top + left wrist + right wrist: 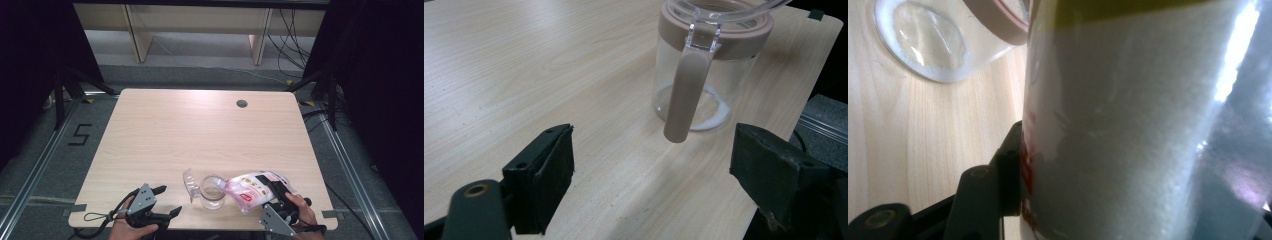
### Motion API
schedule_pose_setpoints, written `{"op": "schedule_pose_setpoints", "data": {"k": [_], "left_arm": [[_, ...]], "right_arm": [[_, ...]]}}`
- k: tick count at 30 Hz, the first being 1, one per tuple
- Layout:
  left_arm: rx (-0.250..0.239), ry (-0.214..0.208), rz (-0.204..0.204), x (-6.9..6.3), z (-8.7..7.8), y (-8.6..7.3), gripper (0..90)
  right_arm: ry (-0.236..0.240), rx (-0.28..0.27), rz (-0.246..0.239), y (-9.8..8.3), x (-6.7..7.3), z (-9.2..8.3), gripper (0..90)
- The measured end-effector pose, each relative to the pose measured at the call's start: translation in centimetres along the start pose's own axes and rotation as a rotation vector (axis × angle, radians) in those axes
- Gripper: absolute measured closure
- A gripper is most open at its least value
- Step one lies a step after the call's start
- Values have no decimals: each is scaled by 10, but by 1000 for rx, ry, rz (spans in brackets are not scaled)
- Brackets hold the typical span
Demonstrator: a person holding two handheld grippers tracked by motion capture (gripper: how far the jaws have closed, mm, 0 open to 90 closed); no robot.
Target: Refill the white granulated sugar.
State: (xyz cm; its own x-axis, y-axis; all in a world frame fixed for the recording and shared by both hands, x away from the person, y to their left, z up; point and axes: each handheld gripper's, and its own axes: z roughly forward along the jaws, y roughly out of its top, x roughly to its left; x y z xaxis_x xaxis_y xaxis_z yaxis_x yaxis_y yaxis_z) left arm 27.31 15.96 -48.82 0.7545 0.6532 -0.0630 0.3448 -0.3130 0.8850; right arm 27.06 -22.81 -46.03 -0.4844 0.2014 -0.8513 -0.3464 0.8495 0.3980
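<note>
Both tongs sit at the near edge of the desk. Left tongs, held in the person's left hand, hover with their jaws spread wide and nothing between them; in the left gripper view the two black pads stand well apart, and the jar stands beyond them on the wood. Right tongs, gripped by the right hand, are pinching a clear plastic bag with red and white print, and the bag is tipped on its side with its mouth toward the jar. From the right gripper view the bag presses against the left jaw and holds a white grainy powder. That jar is clear glass with a pinkish-brown rim band and a clasp arm of the same colour hanging down its side; its clear lid is swung open to the left. It stands upright between the two tongs, close to the near edge, and a thin layer of white powder covers its bottom.
</note>
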Motion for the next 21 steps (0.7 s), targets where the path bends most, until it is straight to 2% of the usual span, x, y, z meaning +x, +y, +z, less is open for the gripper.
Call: {"op": "schedule_pose_setpoints", "data": {"k": [1,2,3,4,5,6,7,8,9,10,11,13,14,16,17,18,21], "left_arm": [[0,0,0,0,0,0,174],[-1,-1,-3,0,0,0,174],[0,-1,-2,0,0,0,174],[-4,-3,-3,0,1,0,174],[-4,-3,-3,0,1,0,174],[2,0,-1,0,0,0,174],[2,0,-1,0,0,0,174],[3,-2,-1,0,0,0,174],[3,-2,-1,0,0,0,174],[12,5,0,0,0,-1,174],[15,5,3,0,0,0,174],[12,3,0,0,0,-1,174],[25,9,21,1,-1,0,174],[13,-1,7,0,0,-1,174],[15,-5,8,0,0,-1,174],[14,-5,7,0,0,-1,174],[14,-1,9,0,1,-1,174]], "right_arm": [[0,0,0,0,0,0,487],[-5,3,-28,1,0,0,487],[4,17,-33,2,1,0,488],[20,36,21,1,6,0,488],[20,36,21,1,6,0,488],[-6,19,-66,3,2,1,488],[-6,19,-66,3,2,1,488],[-5,43,-118,5,2,0,489],[-6,55,-91,4,6,1,489],[-13,43,-157,6,1,1,489],[-5,46,-122,5,3,1,489],[-9,45,-141,6,3,1,490],[-25,53,-206,8,2,2,490],[-29,62,-193,7,4,1,490],[-25,76,-164,7,6,1,491],[-34,70,-211,9,4,1,491],[-39,78,-232,10,4,1,492]]}}
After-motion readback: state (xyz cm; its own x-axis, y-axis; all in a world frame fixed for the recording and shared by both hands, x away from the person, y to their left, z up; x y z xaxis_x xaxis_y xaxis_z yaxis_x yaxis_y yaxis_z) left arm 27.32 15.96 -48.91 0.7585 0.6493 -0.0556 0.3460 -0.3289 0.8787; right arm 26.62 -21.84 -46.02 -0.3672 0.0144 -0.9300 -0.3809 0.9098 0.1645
